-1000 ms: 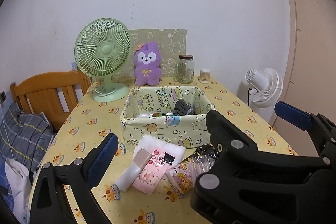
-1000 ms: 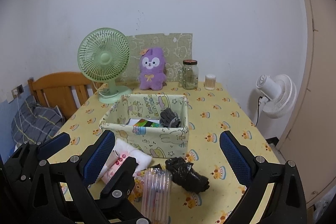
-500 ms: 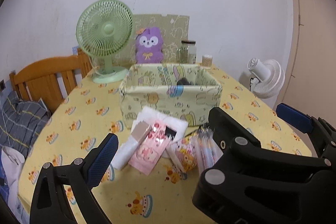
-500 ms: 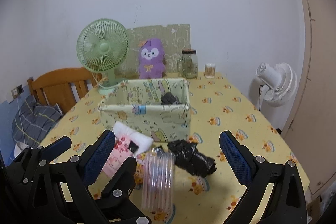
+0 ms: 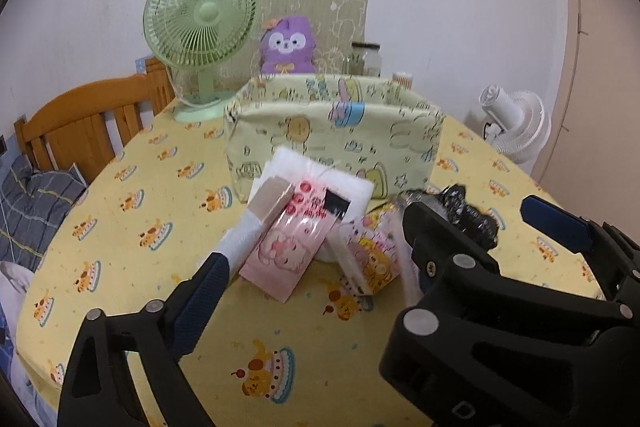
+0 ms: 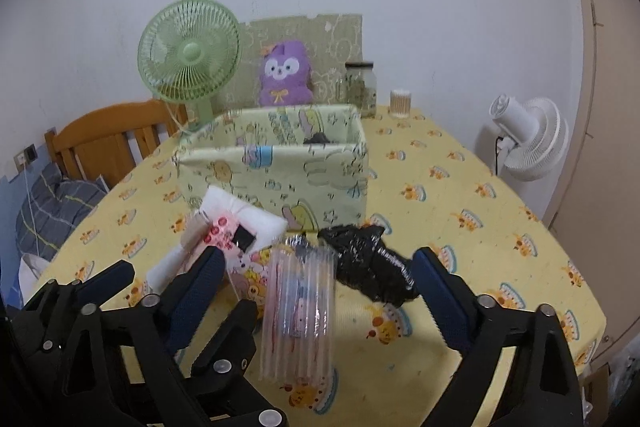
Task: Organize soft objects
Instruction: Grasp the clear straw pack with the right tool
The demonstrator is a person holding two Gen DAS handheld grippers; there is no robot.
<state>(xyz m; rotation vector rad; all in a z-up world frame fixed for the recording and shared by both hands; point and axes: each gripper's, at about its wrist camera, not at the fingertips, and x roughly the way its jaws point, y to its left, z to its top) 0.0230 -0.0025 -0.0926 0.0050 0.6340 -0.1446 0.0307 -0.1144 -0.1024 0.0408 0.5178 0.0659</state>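
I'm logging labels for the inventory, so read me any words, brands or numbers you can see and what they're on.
"D": embossed on the black hand-held gripper body, partly cut off.
Pink packet: red print, too blurred to read.
Fabric storage box: cartoon print, any lettering too blurred to read.
Nothing else legible.

Ahead of the right gripper (image 6: 320,291) a ribbed plastic packet (image 6: 298,311) lies between its fingers, with a crumpled bag (image 6: 370,269) just to its right, near the right finger. Beyond both stands the fabric bin (image 6: 276,171) on the table (image 6: 480,227). Left of the packet, before the bin, a flat pouch (image 5: 286,247) rests on a folded towel (image 5: 320,175), ahead of the left gripper (image 5: 372,239). Behind the bin stand a desk fan (image 6: 190,61), a plush toy (image 6: 284,75) and a jar (image 6: 362,87).
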